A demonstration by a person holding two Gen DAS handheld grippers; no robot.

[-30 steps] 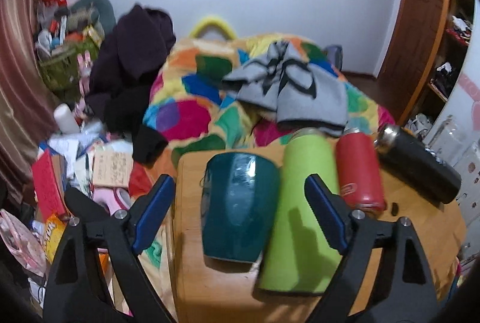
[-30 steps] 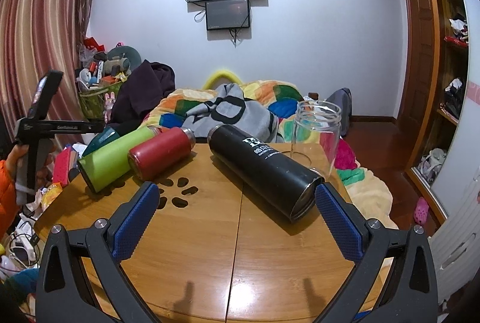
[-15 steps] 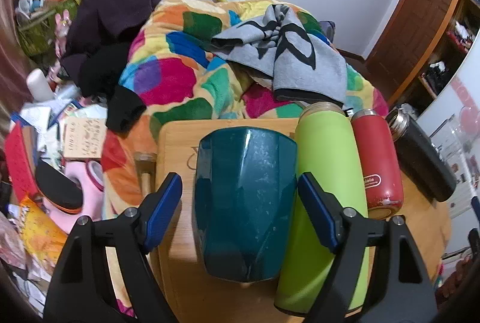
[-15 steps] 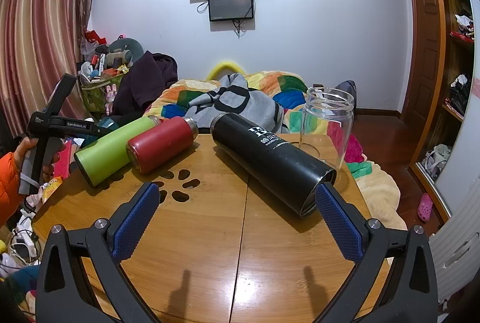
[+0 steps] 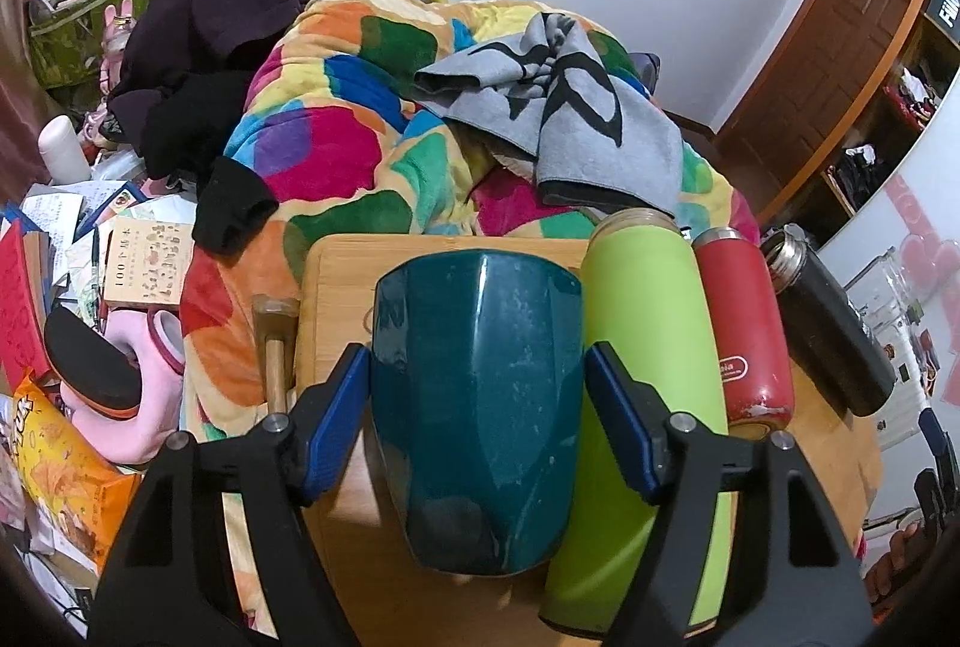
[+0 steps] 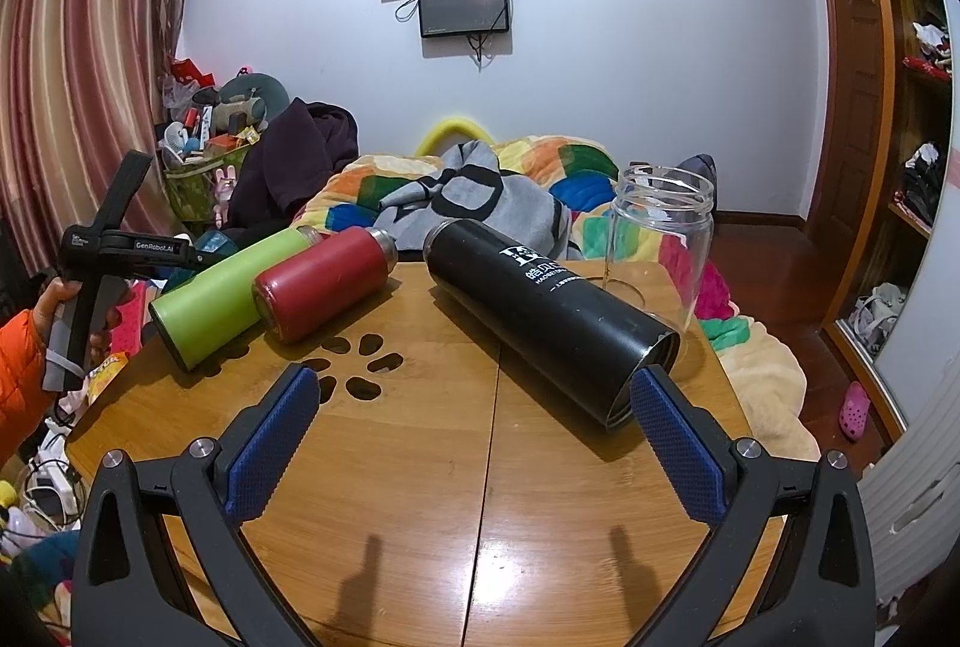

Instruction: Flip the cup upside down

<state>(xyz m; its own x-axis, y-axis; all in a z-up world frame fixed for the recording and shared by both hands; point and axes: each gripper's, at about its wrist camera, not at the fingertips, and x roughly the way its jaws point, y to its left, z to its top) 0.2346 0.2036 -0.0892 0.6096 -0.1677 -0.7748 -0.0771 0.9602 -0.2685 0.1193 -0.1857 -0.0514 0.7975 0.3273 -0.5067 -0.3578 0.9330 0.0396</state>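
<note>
The teal cup [image 5: 477,407] lies on its side at the desk's [image 6: 420,467] edge, at nine o'clock of the green bottle [image 5: 648,395] and touching it or very nearly; its wider end points away from the left tool [image 5: 477,425] and its narrower end toward it. That lie would explain the approach: the left tool straddles the cup body across its width, a hold from which, by my judgement, a wrist turn could stand it on its mouth. The blue pads [image 5: 336,422] sit at both flanks of the cup, touching or a hair off; whether they bite cannot be told from the left wrist view. The right pad has wedged between cup and green bottle, so the bottle may roll when the cup lifts. The red bottle [image 6: 327,281], black flask [image 6: 552,317] and upright glass jar [image 6: 660,239] lie toward three o'clock, apart from the work. The right tool [image 6: 474,452] hangs spread wide over bare desk, holding and touching nothing.
</note>
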